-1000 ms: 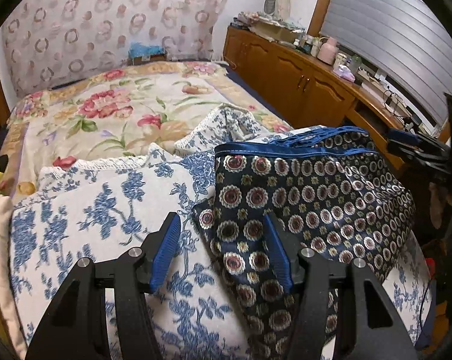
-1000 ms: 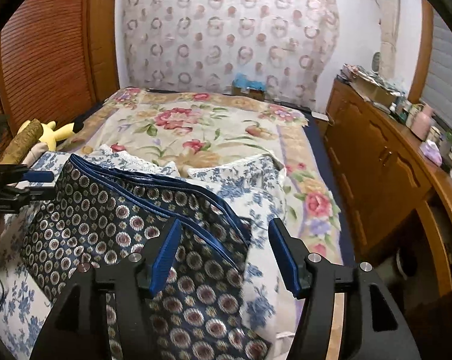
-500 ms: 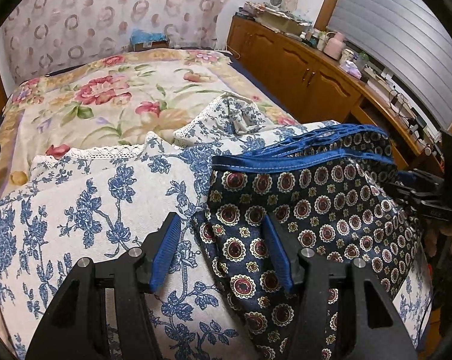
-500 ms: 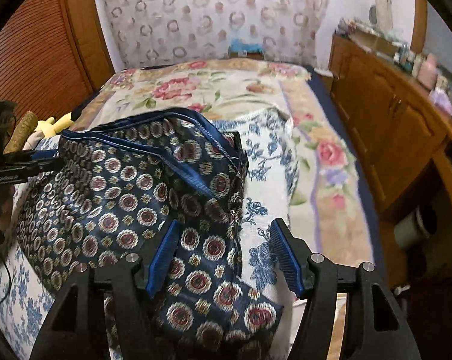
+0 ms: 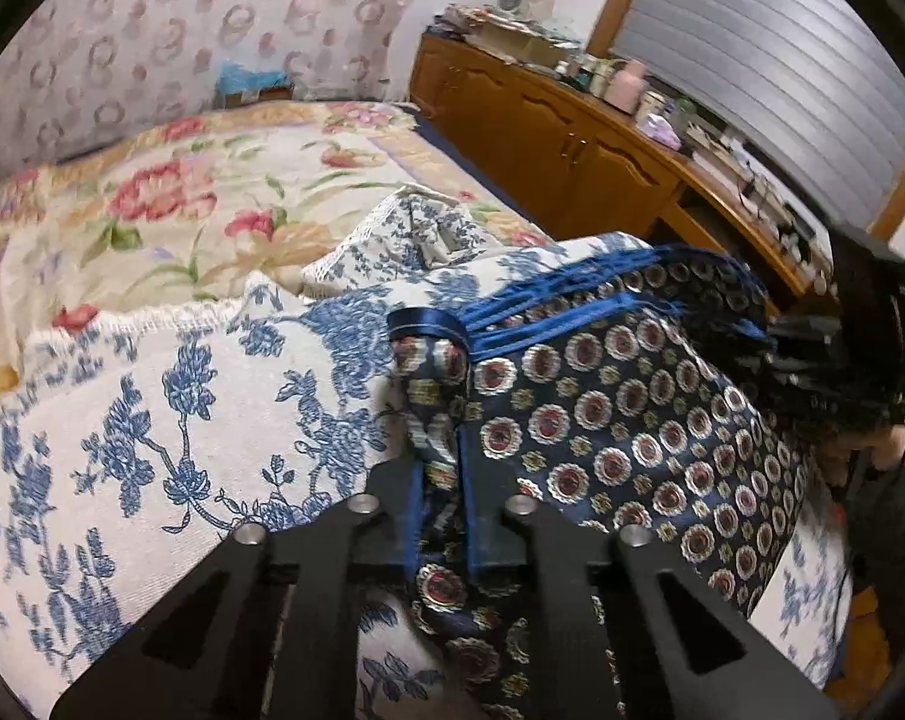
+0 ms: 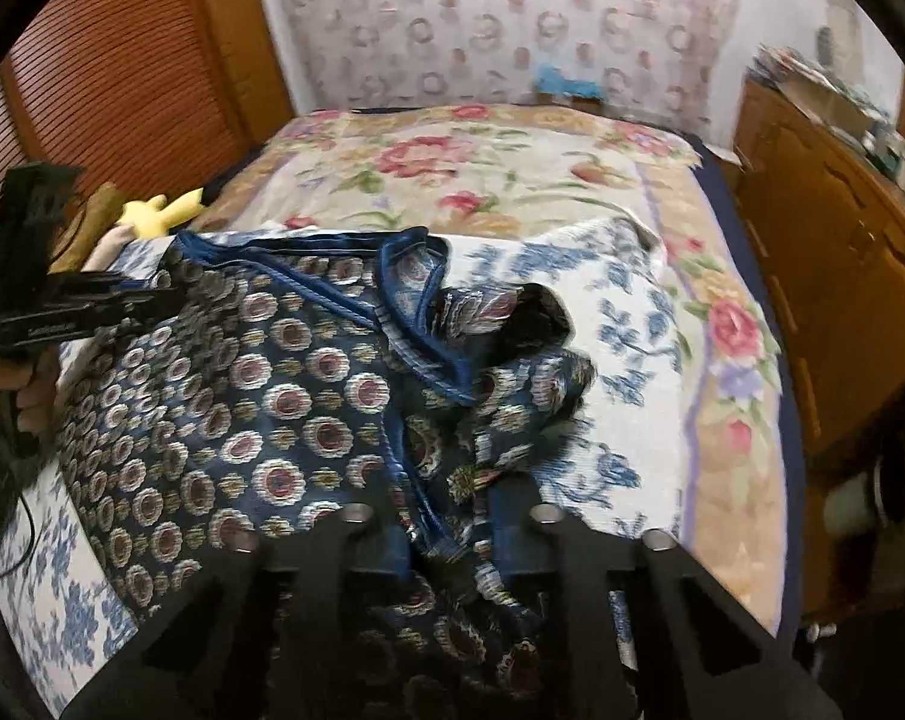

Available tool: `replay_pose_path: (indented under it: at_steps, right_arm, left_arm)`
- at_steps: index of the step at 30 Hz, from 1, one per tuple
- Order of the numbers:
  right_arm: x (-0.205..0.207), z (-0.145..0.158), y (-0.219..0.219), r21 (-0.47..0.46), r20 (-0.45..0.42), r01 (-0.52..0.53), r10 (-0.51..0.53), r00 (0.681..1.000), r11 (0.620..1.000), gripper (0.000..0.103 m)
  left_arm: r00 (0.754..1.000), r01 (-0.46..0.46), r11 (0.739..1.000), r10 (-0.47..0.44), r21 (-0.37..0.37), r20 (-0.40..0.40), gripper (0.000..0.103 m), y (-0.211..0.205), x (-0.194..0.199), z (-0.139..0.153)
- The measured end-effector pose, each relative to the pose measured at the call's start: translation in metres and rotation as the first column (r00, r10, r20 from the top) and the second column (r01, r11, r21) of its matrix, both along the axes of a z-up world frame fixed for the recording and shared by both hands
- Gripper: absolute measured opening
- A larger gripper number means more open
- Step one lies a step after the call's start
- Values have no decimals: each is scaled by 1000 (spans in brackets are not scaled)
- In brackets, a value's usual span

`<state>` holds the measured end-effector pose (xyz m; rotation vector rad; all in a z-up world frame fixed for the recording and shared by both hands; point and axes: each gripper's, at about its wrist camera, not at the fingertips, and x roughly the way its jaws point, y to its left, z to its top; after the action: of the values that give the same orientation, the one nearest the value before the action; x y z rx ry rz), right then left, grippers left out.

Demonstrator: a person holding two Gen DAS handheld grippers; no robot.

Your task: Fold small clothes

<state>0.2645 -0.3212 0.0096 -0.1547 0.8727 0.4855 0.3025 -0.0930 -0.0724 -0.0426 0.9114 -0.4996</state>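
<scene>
A navy garment with red-and-cream medallions and blue trim (image 5: 620, 420) is spread on a blue-flowered white cloth (image 5: 152, 420) covering a floral bedspread (image 5: 152, 204). Its near left corner is pinched by the left gripper (image 5: 439, 516), its near right corner by the right gripper (image 6: 446, 516), both jaws having just closed on the fabric.

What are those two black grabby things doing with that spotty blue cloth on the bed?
A person is folding a small navy garment with a blue trim, using a handheld gripper in each hand. Both have just closed: the left gripper pinches one side of the cloth and the right gripper pinches the other, bunching it up. The garment lies on a blue-flowered white cover spread over the flowery bedspread. No fold is finished yet.
</scene>
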Motion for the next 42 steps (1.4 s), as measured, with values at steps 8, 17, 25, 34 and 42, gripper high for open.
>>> replay_pose_path:
  at_steps: [8,17,25,34,42]
  right_arm:
    - [-32,30,-8,74,129,11,-20,991,997,10]
    - [-58,64,15,119,221,-46,19,975,992,10]
    - [-74,92,75,86,328,-186,148,933,979,9]
    - [-50,135,185,-21,392,-374,351,850,927,9]
    - [8,137,291,-166,360,-535,556,749,829,9]
  left_arm:
    - [989,-8,998,17,-62,147,6,14,-46,55]
    - [960,-32,996,53,-83,275,6,51,-102,101]
    - [907,-156,980,191,-120,376,6,125,-150,131]
    - [839,-342,923,385,-179,385,6,220,-195,130]
    - [792,-491,840,540,-229,285,6,282,-220,86]
